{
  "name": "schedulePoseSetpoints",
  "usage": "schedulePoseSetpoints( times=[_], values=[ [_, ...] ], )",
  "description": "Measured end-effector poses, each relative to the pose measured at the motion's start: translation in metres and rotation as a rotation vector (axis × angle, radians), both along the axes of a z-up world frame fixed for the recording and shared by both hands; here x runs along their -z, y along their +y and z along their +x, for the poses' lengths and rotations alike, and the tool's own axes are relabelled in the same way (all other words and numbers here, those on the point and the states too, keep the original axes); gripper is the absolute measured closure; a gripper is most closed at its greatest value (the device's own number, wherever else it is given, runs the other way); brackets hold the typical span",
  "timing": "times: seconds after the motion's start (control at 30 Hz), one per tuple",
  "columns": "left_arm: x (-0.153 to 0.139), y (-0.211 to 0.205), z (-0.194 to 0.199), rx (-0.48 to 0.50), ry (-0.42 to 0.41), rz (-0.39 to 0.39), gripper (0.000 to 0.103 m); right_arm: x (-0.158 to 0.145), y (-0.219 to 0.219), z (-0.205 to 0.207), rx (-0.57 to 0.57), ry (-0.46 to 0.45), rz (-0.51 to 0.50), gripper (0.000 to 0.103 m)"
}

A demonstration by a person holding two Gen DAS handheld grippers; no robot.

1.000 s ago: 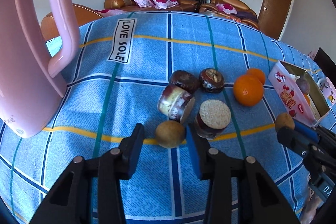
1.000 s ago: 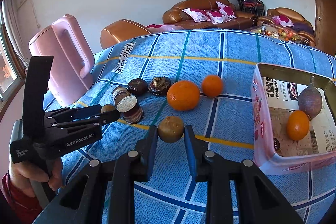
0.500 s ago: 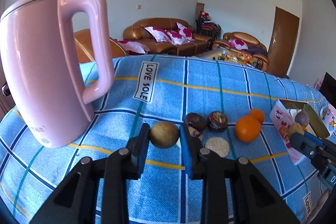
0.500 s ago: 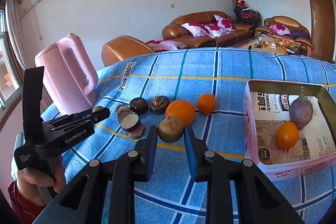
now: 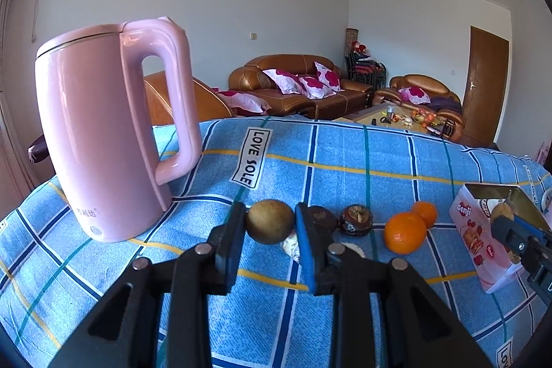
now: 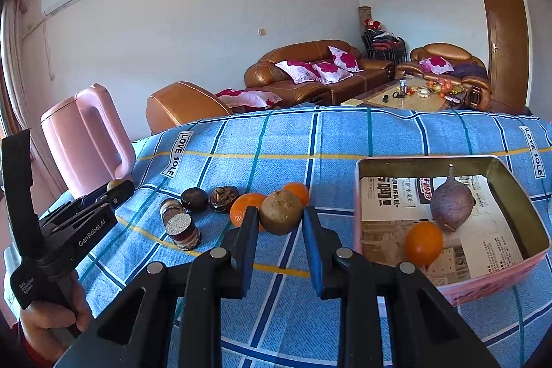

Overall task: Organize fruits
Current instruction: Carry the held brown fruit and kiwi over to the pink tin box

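Note:
My left gripper point(image 5: 270, 228) is shut on a round brown fruit point(image 5: 270, 221), lifted above the blue checked cloth point(image 5: 345, 157). My right gripper point(image 6: 280, 219) is shut on a second brown fruit point(image 6: 281, 212), also held off the cloth, left of the pink tin box point(image 6: 496, 278). The box holds a purple fruit point(image 6: 451, 203) and a small orange point(image 6: 423, 243) on newspaper. On the cloth lie two oranges point(image 5: 404, 232) point(image 5: 425, 212) and several dark brown fruits point(image 5: 356, 219) point(image 6: 194, 199). The left gripper point(image 6: 115, 187) with its fruit shows at the left of the right wrist view.
A tall pink kettle point(image 5: 103, 133) stands on the cloth at the left. Cut round brown pieces point(image 6: 181, 226) lie near the dark fruits. A hand point(image 6: 48, 319) holds the left gripper's handle. Brown sofas point(image 6: 310, 71) and a low table are beyond the cloth.
The left gripper closed on the brown fruit and lifted it off the cloth, tilting upward. The right gripper rose with its fruit and drew nearer the tin box.

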State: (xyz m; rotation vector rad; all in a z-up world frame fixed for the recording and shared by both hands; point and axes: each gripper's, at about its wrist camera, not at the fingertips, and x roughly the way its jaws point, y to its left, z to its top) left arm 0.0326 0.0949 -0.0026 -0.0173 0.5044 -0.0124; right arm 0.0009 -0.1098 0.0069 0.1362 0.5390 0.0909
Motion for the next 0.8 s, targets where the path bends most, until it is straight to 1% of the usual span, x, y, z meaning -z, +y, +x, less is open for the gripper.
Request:
schedulePoseSetpoints(
  times=[0.13, 0.37, 0.8],
  values=[
    [0.000, -0.012, -0.004, 0.001, 0.000, 0.005, 0.073, -0.001, -0.004, -0.003, 0.012, -0.015, -0.023, 0.075],
    [-0.001, -0.040, -0.008, 0.030, -0.002, 0.018, 0.073, -0.004, -0.021, -0.009, 0.037, -0.040, -0.051, 0.075],
    [-0.004, -0.088, -0.014, 0.083, -0.004, 0.042, 0.073, -0.005, -0.058, -0.015, 0.083, -0.045, -0.054, 0.075]
  ],
)
